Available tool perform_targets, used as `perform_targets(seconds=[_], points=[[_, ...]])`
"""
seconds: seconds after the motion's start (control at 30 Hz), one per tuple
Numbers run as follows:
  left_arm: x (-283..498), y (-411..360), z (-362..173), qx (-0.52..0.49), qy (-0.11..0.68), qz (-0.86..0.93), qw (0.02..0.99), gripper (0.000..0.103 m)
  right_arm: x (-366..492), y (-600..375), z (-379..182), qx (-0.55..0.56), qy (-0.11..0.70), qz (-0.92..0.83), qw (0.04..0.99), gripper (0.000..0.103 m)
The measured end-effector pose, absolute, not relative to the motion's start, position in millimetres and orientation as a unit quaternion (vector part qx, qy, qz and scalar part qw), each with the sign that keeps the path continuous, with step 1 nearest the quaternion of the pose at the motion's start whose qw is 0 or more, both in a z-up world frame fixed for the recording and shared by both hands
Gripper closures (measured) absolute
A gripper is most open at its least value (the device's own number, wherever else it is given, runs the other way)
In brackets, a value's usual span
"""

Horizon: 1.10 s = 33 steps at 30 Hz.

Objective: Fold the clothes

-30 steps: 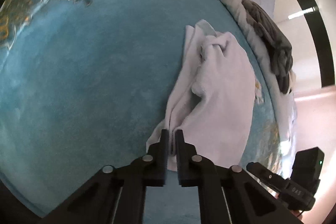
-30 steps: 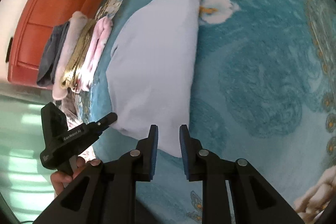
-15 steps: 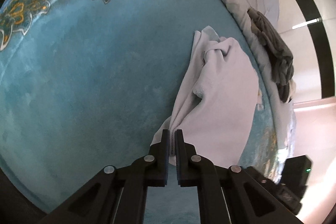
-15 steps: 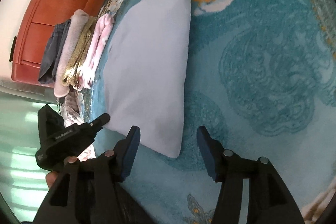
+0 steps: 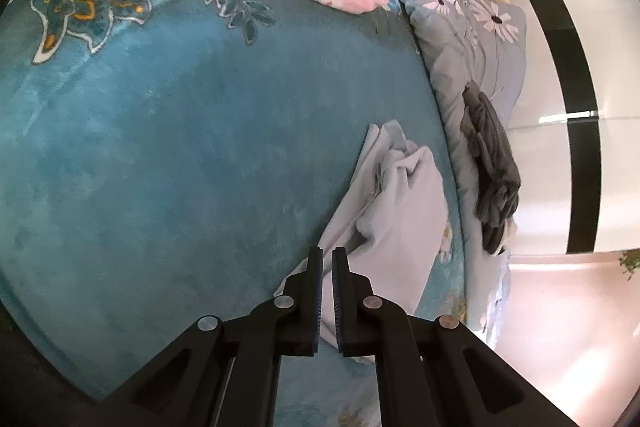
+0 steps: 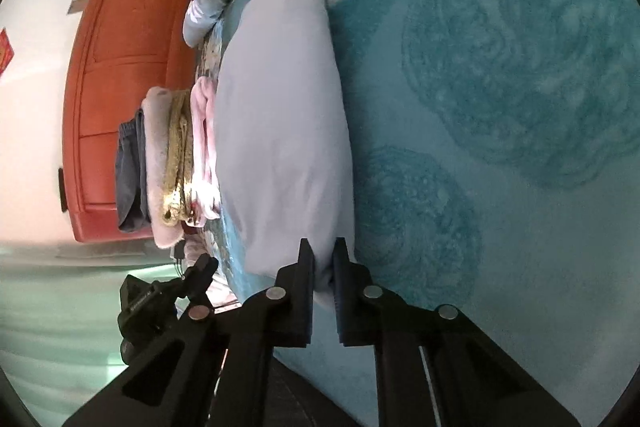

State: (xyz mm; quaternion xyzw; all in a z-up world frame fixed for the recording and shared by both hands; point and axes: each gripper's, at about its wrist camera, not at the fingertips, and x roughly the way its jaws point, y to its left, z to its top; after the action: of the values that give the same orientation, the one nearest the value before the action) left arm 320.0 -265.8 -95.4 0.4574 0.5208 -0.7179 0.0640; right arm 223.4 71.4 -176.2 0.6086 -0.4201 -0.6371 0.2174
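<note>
A pale grey garment (image 5: 400, 211) lies on a teal patterned blanket (image 5: 180, 147), and the left claw (image 5: 327, 267) has its fingers pinched nearly together on the garment's near edge. In the other camera's view the right claw (image 6: 323, 259) grips the same garment (image 6: 280, 131) by its near corner, fingers closed on the fabric. A stack of folded clothes (image 6: 172, 159) sits just beside the garment, before a red-brown headboard (image 6: 120, 47). No containers are visible.
</note>
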Motion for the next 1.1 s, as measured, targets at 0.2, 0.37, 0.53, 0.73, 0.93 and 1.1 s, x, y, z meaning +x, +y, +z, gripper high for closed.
perform_targets(seconds=[0.2, 0.37, 0.53, 0.73, 0.93, 1.1], points=[[306.9, -260.6, -97.1, 0.469, 0.519, -0.713, 0.051, 0.096, 190.7, 106.1, -122.9, 0.599, -0.36, -0.666, 0.26, 0.096], [290.1, -244.6, -102.8, 0.49, 0.511, -0.706, 0.029, 0.096, 144.9, 161.8, -98.9, 0.623, -0.238, -0.697, 0.265, 0.096], [259.4, -216.9, -110.6, 0.522, 0.491, -0.697, -0.001, 0.09, 117.7, 200.7, -120.0, 0.645, -0.235, -0.681, 0.256, 0.095], [220.6, -198.7, -128.7, 0.524, 0.508, -0.684, -0.005, 0.05, 127.4, 215.6, -130.9, 0.64, -0.263, -0.682, 0.235, 0.076], [189.9, -187.4, -142.0, 0.527, 0.517, -0.674, -0.008, 0.024, 173.1, 248.1, -130.0, 0.561, -0.386, -0.71, 0.177, 0.049], [164.7, -177.4, -150.9, 0.537, 0.515, -0.668, -0.008, 0.023, 212.7, 238.2, -157.8, 0.534, -0.491, -0.673, 0.145, 0.045]])
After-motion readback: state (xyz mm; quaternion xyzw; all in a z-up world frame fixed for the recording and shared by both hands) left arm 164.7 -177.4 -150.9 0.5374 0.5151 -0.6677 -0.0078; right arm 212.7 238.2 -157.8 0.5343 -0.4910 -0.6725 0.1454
